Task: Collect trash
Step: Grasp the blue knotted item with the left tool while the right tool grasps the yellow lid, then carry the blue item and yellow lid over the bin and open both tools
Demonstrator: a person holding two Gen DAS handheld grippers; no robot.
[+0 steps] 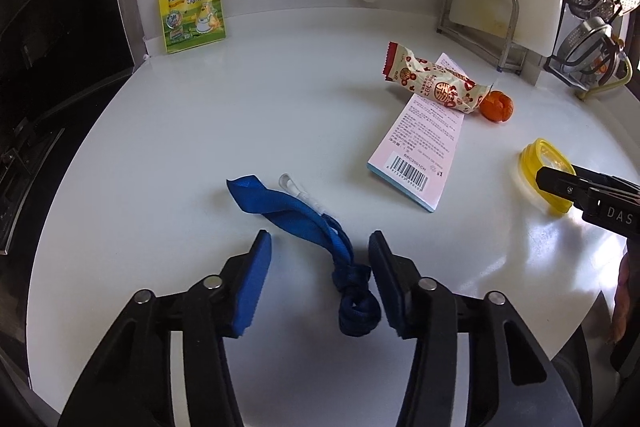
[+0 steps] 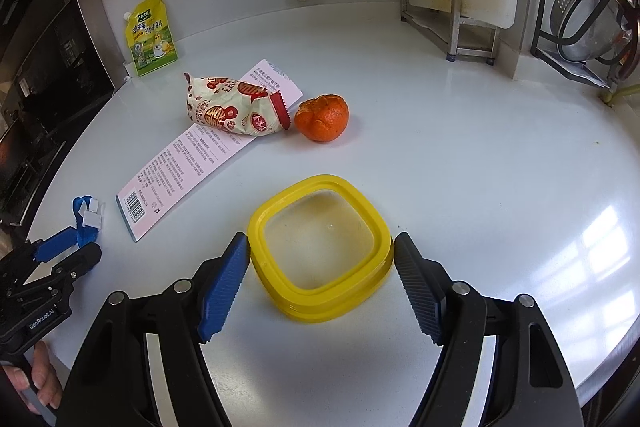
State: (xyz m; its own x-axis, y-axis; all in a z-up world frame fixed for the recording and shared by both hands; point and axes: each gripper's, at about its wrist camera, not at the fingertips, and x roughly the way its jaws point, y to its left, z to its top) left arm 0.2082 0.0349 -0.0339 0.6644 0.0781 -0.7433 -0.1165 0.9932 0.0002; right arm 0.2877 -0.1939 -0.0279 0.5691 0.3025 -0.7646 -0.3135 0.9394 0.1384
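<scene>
Table (image 1: 200,115): white. Yellow container (image 2: 320,247), near front edge: between right gripper (image 2: 320,275) fingers, part open, pads beside rim, contact unclear. Blue strap (image 1: 304,223), front-left: long axis runs away; knot between left gripper (image 1: 320,279) fingers, half open, not clamped.

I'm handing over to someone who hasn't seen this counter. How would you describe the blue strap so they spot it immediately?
On the white countertop, look at the near edge, left of the long pink box with the barcode. The blue strap lies there between the left gripper's jaws, with a clear plastic clip beside it. It is the only fabric item, flat at one end and knotted at the other.
</scene>
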